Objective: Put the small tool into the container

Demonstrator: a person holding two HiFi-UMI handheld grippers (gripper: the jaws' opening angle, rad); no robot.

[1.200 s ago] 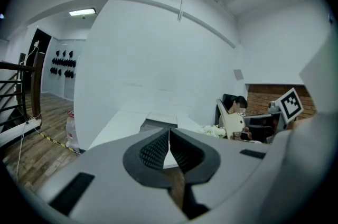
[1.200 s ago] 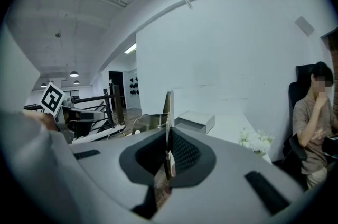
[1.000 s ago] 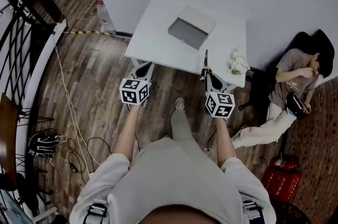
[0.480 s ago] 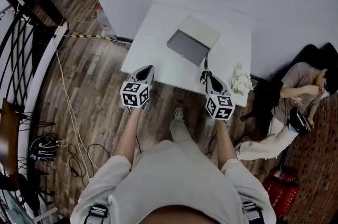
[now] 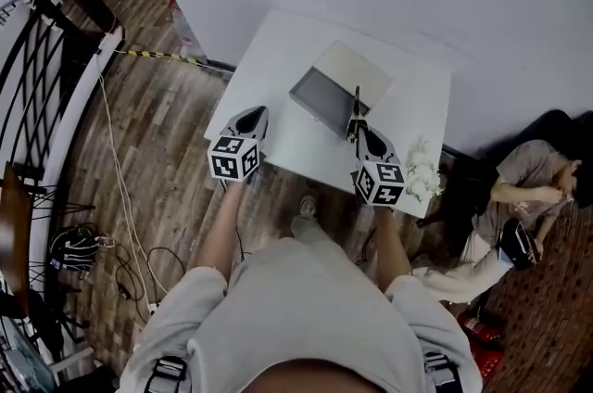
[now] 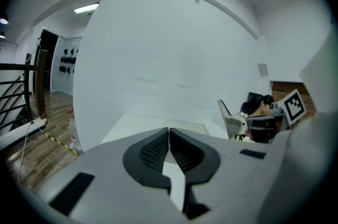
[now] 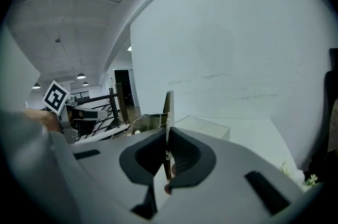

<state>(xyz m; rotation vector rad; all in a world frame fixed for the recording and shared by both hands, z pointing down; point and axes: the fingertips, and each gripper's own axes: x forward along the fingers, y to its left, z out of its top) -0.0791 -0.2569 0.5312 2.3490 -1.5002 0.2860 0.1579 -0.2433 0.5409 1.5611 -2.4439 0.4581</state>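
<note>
My right gripper (image 5: 357, 130) (image 7: 166, 151) is shut on the small tool (image 5: 356, 106) (image 7: 168, 112), a thin flat blade that sticks up and forward from between the pads. In the head view the tool's tip lies over the near right part of the container (image 5: 335, 91), an open grey box with its lid folded back, standing on the white table (image 5: 278, 139). The same box (image 7: 203, 126) shows just beyond the jaws in the right gripper view. My left gripper (image 5: 254, 117) (image 6: 168, 145) is shut with nothing in it, over the table's near left edge.
A white flower bunch (image 5: 423, 171) lies at the table's near right corner. A person (image 5: 528, 187) sits on the floor at the right against the wall. A black railing (image 5: 37, 57) and cables (image 5: 120, 187) lie to the left on the wooden floor.
Both grippers have moved forward from the near edge to over the table. The tool's tip now reaches the box, where before it was short of it.
</note>
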